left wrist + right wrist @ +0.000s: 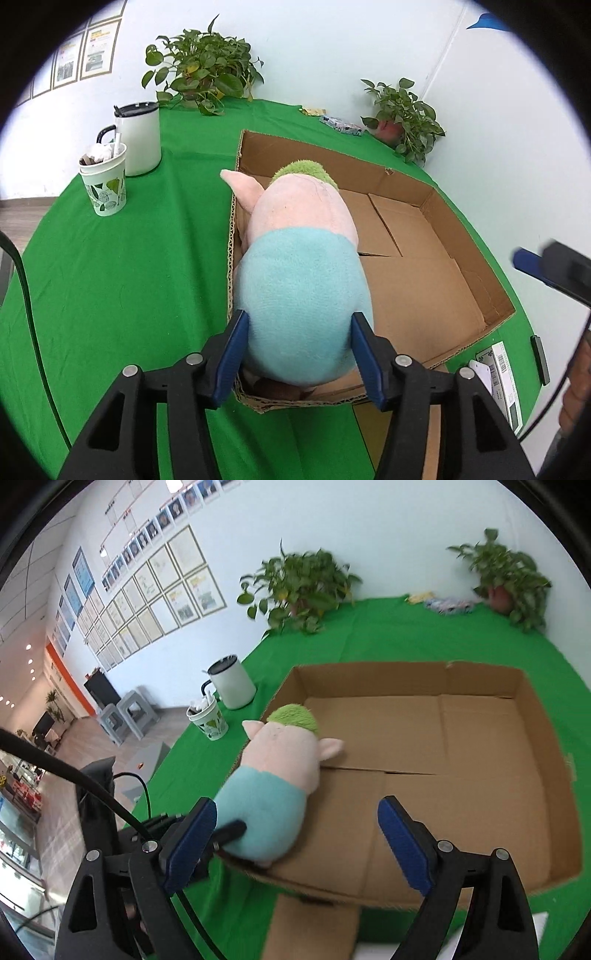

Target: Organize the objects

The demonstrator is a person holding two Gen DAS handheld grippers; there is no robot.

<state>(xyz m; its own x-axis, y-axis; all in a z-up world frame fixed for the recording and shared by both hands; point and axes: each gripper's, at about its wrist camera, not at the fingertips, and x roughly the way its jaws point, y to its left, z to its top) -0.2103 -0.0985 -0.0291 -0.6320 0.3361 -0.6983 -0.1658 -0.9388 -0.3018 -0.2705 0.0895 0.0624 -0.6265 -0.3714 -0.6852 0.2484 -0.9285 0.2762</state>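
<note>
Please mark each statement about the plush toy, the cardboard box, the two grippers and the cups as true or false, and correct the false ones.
1. The plush toy lies in the cardboard box, at its left wall. True.
2. The right gripper holds the toy. False: its jaws stand wide apart with nothing between them; the toy's blue end sits between the fingers of the left gripper.
3. The box is full of objects. False: only the toy is seen in it.
4. A white mug and a paper cup stand on the green cloth, left of the box. True.
5. The toy's green top points toward the grippers. False: it points away; the blue end is nearest.
</note>
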